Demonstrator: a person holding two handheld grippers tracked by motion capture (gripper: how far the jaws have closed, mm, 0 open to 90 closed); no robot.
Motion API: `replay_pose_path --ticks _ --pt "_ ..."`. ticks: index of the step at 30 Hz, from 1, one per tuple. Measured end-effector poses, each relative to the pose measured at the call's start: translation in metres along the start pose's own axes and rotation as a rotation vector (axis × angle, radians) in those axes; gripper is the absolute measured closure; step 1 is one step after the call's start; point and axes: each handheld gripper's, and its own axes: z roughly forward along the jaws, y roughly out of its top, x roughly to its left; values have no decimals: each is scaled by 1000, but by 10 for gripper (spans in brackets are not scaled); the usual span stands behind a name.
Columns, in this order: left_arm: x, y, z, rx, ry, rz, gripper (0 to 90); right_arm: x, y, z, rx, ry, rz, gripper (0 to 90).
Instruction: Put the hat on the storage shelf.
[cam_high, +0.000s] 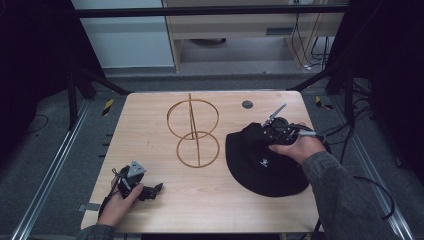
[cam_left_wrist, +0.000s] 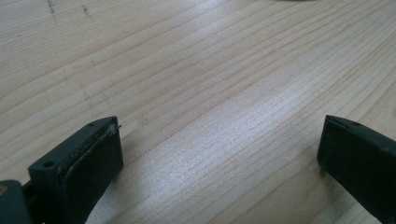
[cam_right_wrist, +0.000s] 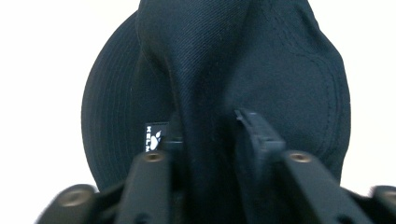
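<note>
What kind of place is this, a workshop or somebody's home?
Most likely a lab or test room, not a home: a wooden table stands inside a dark metal frame, loose cables hang at the back, and a person works on a black hat with handheld grippers.

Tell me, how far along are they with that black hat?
Early on. Done: the right gripper has pinched a fold of the black hat's crown. In hand: that grip, with the brim flat on the table. Left: lifting it, perhaps onto the wooden ring stand, which is bare. The left gripper rests open.
</note>
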Motion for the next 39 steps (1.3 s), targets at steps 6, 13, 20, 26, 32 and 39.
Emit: replay_pose_path --ticks 6,13,20,26,32,39 --pt "0 0 0 0 0 0 0 -3 -3 -3 -24 28 9 867" --pt "0 0 0 0 0 0 0 -12 -11 -22 -126 45 67 885" --pt "0 0 0 1 2 -2 0 -19 -24 -44 -230 51 122 887" --pt "0 0 0 3 3 0 0 -21 -33 -55 -304 41 156 888" --pt "0 0 0 0 2 -3 0 -22 -38 -60 -352 36 171 888" --pt "-1 0 0 0 3 -4 0 -21 -43 -68 -413 35 181 888"
